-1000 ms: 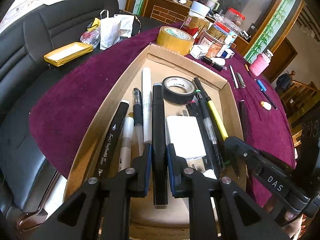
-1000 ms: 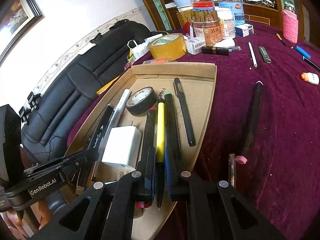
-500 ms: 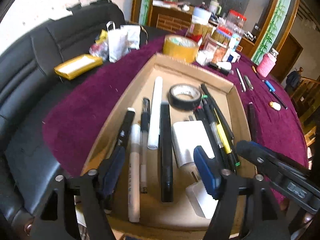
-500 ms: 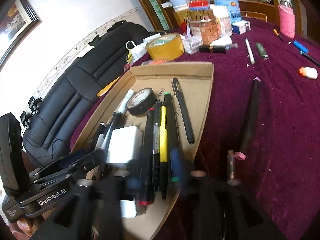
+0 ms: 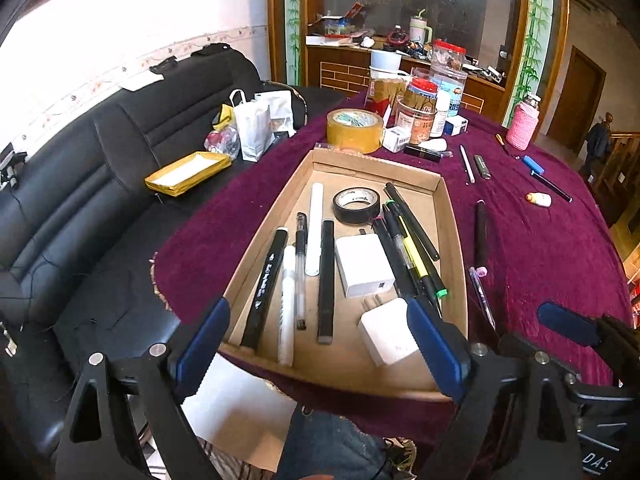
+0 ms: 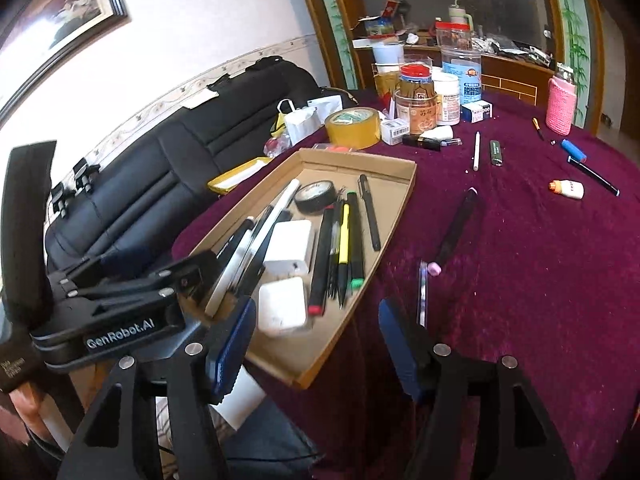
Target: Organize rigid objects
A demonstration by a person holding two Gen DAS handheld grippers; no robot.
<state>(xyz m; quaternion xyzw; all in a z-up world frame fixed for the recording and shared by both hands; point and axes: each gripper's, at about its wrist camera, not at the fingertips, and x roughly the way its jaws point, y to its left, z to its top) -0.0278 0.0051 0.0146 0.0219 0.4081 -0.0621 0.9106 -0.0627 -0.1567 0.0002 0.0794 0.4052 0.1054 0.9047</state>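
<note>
Clearing my tongs: left gripper (image 5: 318, 340) and right gripper (image 6: 316, 344) have just been opening, both wide, nothing between them
Tray (image 5: 456, 280): pens and chargers lie inside
Next target: black pen (image 6: 456, 228) on the cloth beyond tray's right edge; I'd approach along its length

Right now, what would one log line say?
left gripper: fingers just opened, empty | right gripper: fingers just opened, empty | pens lie in cardboard tray

Pens (image 5: 326, 280), black tape roll (image 5: 356, 205) and two white chargers (image 5: 363, 266) flat in shallow cardboard tray (image 5: 454, 240).
</note>
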